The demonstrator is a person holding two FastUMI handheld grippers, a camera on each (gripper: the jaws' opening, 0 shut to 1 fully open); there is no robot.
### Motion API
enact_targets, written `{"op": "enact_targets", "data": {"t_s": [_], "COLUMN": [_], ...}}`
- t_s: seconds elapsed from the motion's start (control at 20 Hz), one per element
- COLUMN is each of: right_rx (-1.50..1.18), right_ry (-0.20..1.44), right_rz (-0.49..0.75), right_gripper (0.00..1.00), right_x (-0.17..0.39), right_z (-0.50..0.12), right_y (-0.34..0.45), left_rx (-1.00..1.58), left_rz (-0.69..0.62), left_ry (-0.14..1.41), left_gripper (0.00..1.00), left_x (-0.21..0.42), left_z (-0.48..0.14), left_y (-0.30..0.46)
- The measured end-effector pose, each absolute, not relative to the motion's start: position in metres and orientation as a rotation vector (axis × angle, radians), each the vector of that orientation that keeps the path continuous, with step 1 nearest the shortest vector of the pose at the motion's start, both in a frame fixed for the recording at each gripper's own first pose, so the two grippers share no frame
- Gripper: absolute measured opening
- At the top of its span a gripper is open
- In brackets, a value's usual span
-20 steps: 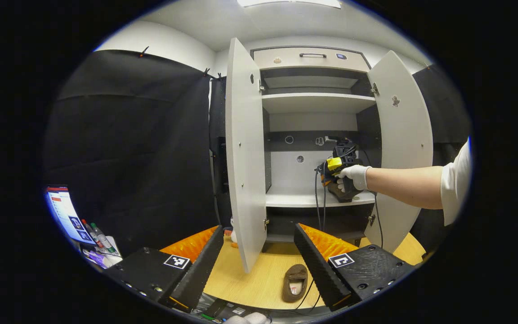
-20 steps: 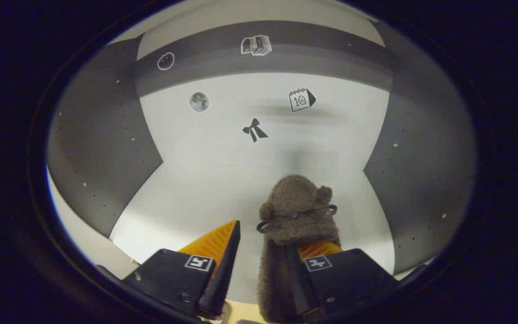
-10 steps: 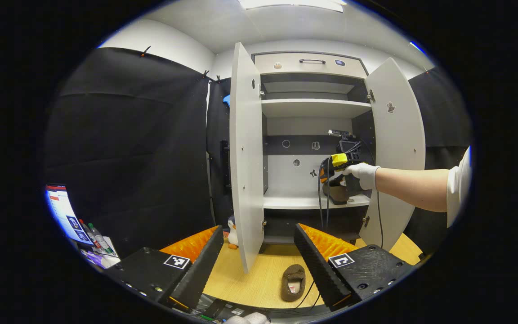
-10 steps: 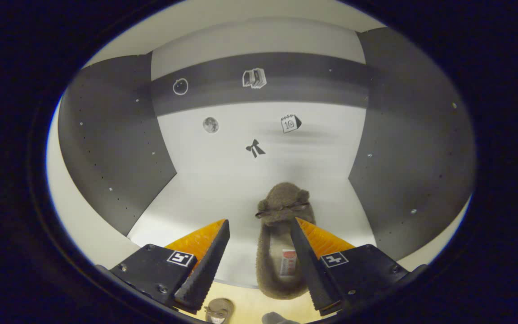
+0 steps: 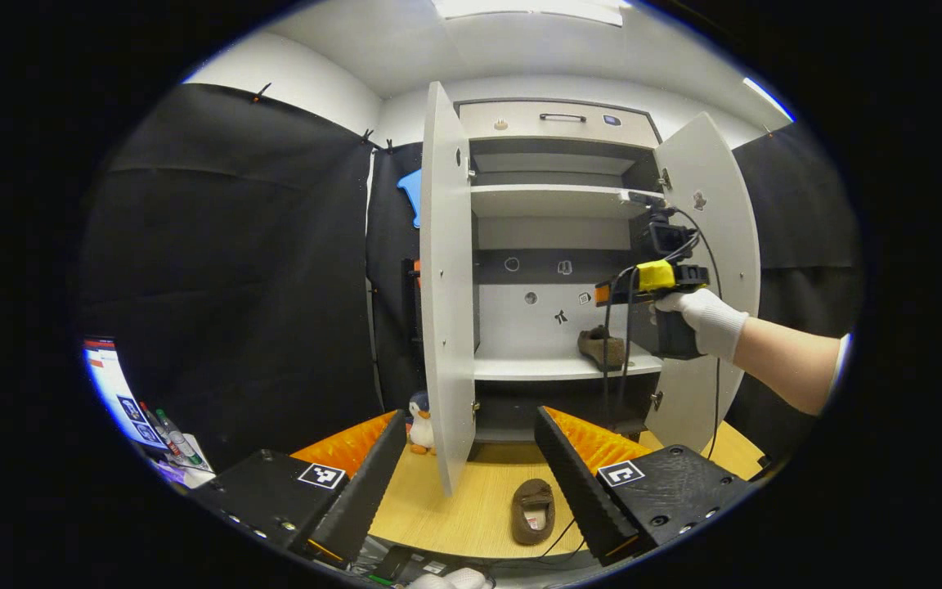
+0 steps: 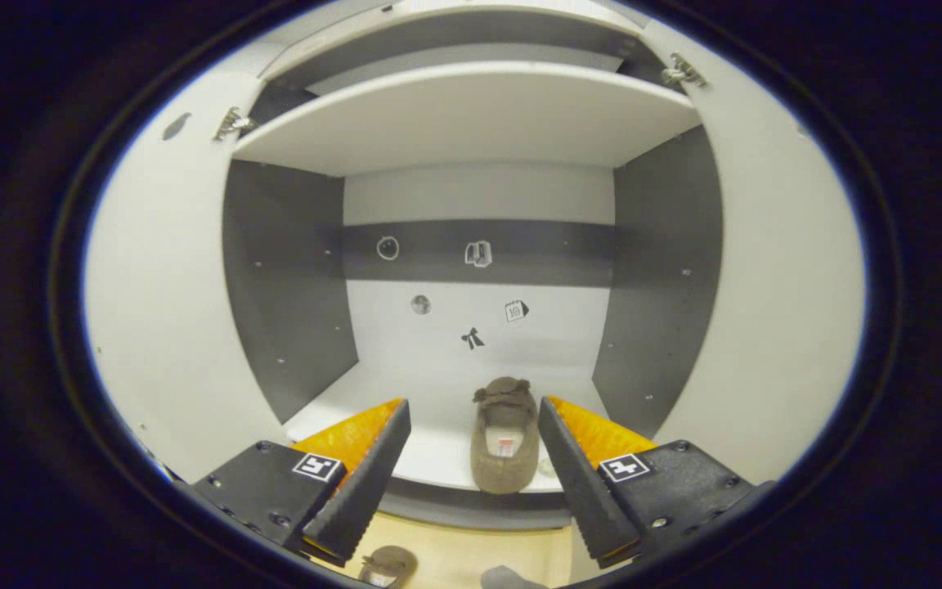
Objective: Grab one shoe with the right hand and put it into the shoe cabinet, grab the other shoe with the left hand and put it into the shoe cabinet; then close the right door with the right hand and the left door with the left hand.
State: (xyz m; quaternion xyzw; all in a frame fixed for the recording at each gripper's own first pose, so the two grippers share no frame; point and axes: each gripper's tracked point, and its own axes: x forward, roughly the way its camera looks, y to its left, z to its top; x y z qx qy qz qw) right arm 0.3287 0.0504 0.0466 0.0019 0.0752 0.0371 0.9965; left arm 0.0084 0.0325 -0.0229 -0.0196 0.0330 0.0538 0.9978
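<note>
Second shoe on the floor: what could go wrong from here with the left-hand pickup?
The second shoe lies close behind the open left door, so the left gripper could knock the door going down. A cable trails on the floor beside it and may snag. The placed shoe has its heel at the shelf's front edge; a nudge might tip it off.

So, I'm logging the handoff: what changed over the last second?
The right gripper let go of the shoe, left it on the cabinet shelf and pulled back out, open. Unchanged: the other shoe on the floor, the left gripper open, both doors open.
</note>
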Motion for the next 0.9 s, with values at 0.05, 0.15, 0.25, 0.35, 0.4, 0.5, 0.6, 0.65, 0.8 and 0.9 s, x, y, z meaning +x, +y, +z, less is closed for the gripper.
{"op": "enact_targets", "data": {"t_s": [0.05, 0.15, 0.25, 0.35, 0.4, 0.5, 0.6, 0.65, 0.8, 0.9], "right_rx": [0.006, 0.005, 0.029, 0.039, 0.031, 0.007, -0.002, -0.001, -0.009, 0.003], "right_ry": [0.129, 0.083, 0.052, 0.03, 0.019, -0.012, -0.03, -0.037, -0.044, -0.044], "right_rz": [0.074, 0.063, 0.056, 0.041, 0.035, 0.005, -0.023, -0.027, -0.034, -0.048], "right_gripper": [1.0, 1.0, 1.0, 1.0, 0.99, 0.99, 1.0, 0.99, 0.99, 0.99], "right_x": [0.311, 0.274, 0.236, 0.203, 0.187, 0.153, 0.121, 0.107, 0.07, 0.053], "right_z": [0.049, 0.052, 0.048, 0.043, 0.037, 0.028, 0.018, 0.01, -0.016, -0.031], "right_y": [0.048, 0.041, 0.036, 0.028, 0.023, 0.011, 0.003, 0.001, -0.004, -0.01], "left_rx": [-0.034, -0.026, -0.029, -0.032, -0.028, -0.021, -0.015, -0.012, -0.014, -0.001], "left_rz": [0.101, 0.087, 0.071, 0.053, 0.047, 0.032, 0.02, 0.016, 0.004, -0.007], "left_ry": [0.064, 0.056, 0.055, 0.05, 0.052, 0.05, 0.05, 0.049, 0.039, 0.03], "left_gripper": [0.96, 0.96, 0.96, 0.96, 0.96, 0.96, 0.96, 0.96, 0.96, 0.96], "left_x": [0.007, 0.006, 0.005, 0.005, 0.005, 0.007, 0.009, 0.01, 0.011, 0.013], "left_z": [-0.021, -0.02, -0.021, -0.021, -0.021, -0.023, -0.023, -0.023, -0.022, -0.022], "left_y": [0.033, 0.035, 0.036, 0.036, 0.036, 0.035, 0.034, 0.033, 0.03, 0.028]}}
